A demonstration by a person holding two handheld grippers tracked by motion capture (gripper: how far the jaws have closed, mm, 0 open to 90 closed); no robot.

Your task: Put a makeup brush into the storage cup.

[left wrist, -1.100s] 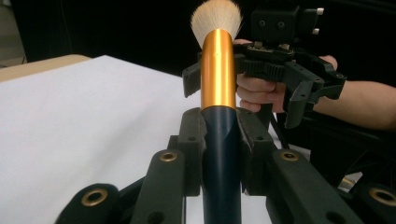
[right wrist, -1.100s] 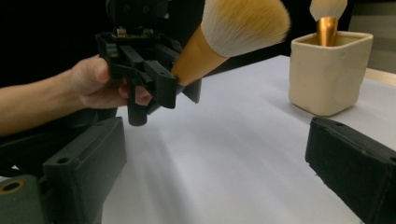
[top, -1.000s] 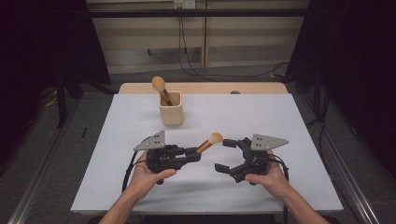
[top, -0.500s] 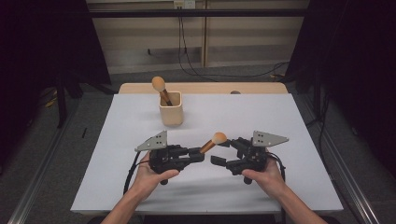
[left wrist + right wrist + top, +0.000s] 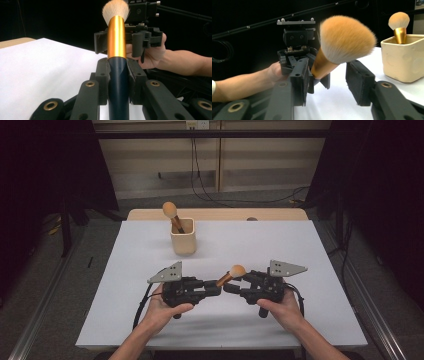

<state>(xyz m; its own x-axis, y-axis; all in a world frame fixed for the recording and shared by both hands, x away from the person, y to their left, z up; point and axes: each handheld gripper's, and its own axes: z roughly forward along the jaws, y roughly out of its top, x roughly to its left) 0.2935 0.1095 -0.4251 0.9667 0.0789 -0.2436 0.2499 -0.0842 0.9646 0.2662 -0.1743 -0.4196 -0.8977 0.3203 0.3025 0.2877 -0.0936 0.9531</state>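
- Your left hand-held gripper (image 5: 216,289) is clamped tight on the dark navy handle of the makeup brush with the gold metal ferrule and tan bristle head (image 5: 116,37). The brush hangs clear of the white counter (image 5: 310,260), head pointing at your right hand.
- Your right hand-held gripper (image 5: 329,82) has just been closing. The brush head and ferrule sit between its jaws, but the right-side pad (image 5: 359,82) stands off the bristles, so no grip there yet.
- Handling, by judgement: the brush is light and slender. Handle and ferrule are stiff; both look glossy, so likely slippery under hard pads.
- The bristle head is soft and will squash or splay if pinched. Take hold on the gold ferrule or the handle just behind it, not the tuft.
- Squeeze square across the shaft; a skewed pinch could let it twist or slide.
- A second gold-ferruled brush (image 5: 172,215) stands tilted in the cream square ceramic cup (image 5: 183,243) farther back, well apart from both hands.
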